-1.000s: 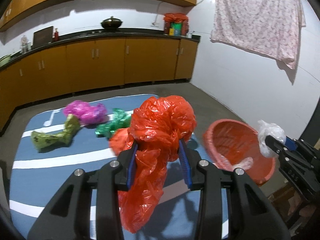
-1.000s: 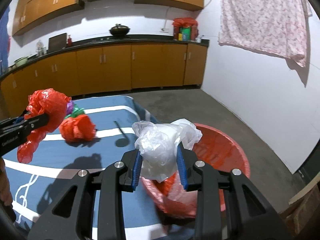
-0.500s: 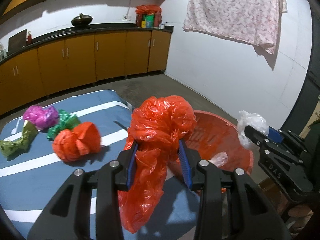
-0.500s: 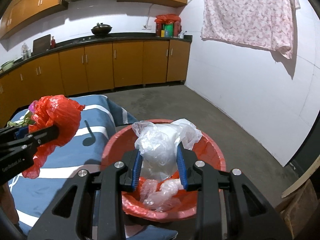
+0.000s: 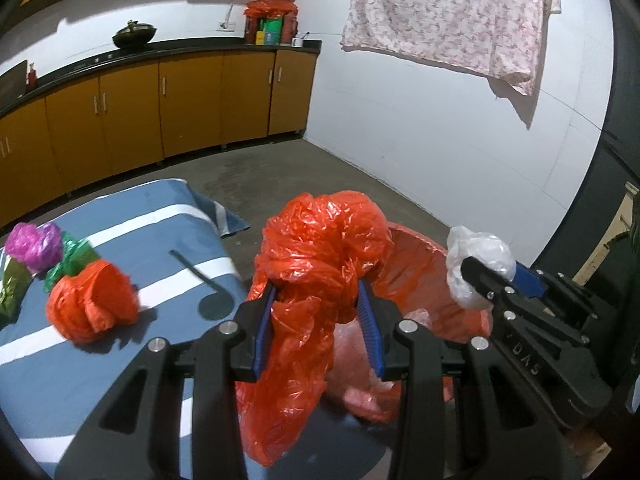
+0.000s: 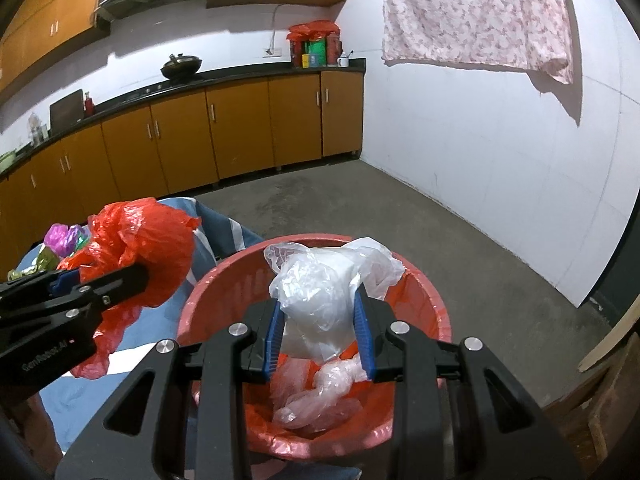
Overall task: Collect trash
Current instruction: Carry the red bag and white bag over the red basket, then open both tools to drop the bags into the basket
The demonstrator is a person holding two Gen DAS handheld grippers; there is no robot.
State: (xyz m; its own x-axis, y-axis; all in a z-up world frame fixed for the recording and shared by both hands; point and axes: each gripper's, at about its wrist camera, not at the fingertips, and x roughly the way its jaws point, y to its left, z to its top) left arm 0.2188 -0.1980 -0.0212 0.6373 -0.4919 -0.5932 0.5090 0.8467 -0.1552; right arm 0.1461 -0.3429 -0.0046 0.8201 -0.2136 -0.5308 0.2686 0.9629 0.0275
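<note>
My left gripper [image 5: 317, 312] is shut on a crumpled red plastic bag [image 5: 320, 256], which hangs over the near rim of the red bin [image 5: 424, 248]. My right gripper [image 6: 319, 322] is shut on a crumpled white plastic bag [image 6: 320, 280], held over the mouth of the red bin [image 6: 224, 280]; clear crumpled plastic lies inside. In the right wrist view the left gripper [image 6: 132, 278] and its red bag [image 6: 144, 248] sit left of the bin. In the left wrist view the right gripper [image 5: 476, 268] and its white bag [image 5: 476, 252] sit at the right.
On the blue striped table [image 5: 132, 240] lie another red bag [image 5: 92, 306], a green one [image 5: 72, 260], a purple one [image 5: 34, 244] and an olive one [image 5: 10, 284]. Orange cabinets [image 6: 240, 128] line the far wall. A pink cloth [image 6: 476, 12] hangs on the white wall. Bare concrete floor [image 6: 400, 216] lies beyond.
Both grippers moved right, off the table toward the red bin, keeping their bags. The white bag now hangs above the bin's opening; the red bag has reached its near rim.
</note>
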